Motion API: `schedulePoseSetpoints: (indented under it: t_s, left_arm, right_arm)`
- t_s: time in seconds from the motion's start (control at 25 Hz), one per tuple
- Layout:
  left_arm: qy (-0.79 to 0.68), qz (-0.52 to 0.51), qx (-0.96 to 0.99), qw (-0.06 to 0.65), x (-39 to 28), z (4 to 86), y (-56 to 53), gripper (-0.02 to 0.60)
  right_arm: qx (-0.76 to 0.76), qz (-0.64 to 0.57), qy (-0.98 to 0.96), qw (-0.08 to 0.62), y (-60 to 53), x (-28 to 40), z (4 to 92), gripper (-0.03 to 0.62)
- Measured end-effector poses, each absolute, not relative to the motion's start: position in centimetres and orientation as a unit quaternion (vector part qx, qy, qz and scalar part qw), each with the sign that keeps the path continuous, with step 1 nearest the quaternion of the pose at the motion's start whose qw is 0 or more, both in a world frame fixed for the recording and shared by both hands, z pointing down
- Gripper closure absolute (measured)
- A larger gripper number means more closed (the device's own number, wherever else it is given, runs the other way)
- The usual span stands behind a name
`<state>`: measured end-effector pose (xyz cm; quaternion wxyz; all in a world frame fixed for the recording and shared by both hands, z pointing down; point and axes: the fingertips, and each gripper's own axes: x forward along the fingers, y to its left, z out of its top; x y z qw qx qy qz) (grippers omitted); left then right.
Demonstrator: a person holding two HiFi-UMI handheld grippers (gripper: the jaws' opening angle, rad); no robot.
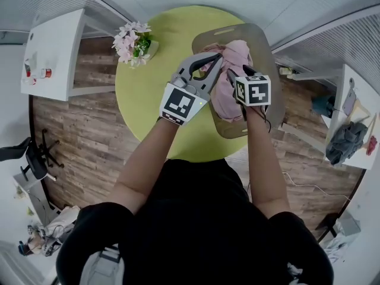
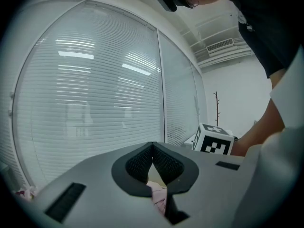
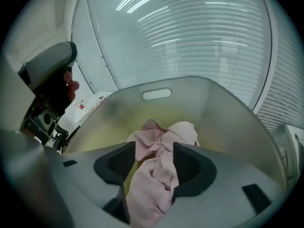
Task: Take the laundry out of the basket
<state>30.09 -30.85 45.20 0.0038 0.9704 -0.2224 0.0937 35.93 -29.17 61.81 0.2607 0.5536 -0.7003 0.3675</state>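
1. The left tool [image 2: 152, 145] is raised, its jaw tips closed together.
2. The right tool [image 3: 154, 148] has its jaws apart, with pink laundry [image 3: 152, 189] lying between them.
3. Both bare forearms [image 1: 145, 159] reach forward, the tools near each other.

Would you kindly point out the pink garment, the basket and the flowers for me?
pink garment [image 3: 159, 175], right gripper view, on its bunched middle.
basket [image 1: 265, 55], head view, on its bare right wall.
flowers [image 1: 130, 40], head view, on the pale blossoms.
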Motion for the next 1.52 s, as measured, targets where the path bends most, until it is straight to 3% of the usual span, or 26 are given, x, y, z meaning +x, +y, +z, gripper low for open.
schedulePoseSetpoints:
  t_s: [0.32, 0.56, 0.8, 1.52]
  left_arm:
    - [-0.222, 0.102, 0.970, 0.002, 31.5, 45.8, -32.8, 0.578]
    - [-0.230, 0.109, 0.967, 0.010, 31.4, 46.5, -33.9, 0.578]
    - [-0.235, 0.096, 0.966, 0.039, 31.2, 47.0, -34.2, 0.578]
    - [-0.258, 0.109, 0.959, 0.038, 28.4, 47.6, -33.7, 0.578]
  right_arm:
    - [0.536, 0.430, -0.666, 0.289, -31.3, 36.4, 68.6, 0.182]
    - [0.559, 0.440, -0.625, 0.321, -32.1, 37.8, 72.7, 0.107]
    - [0.548, 0.451, -0.609, 0.354, -32.0, 37.7, 76.8, 0.098]
    - [0.527, 0.449, -0.629, 0.352, -33.0, 36.9, 79.6, 0.102]
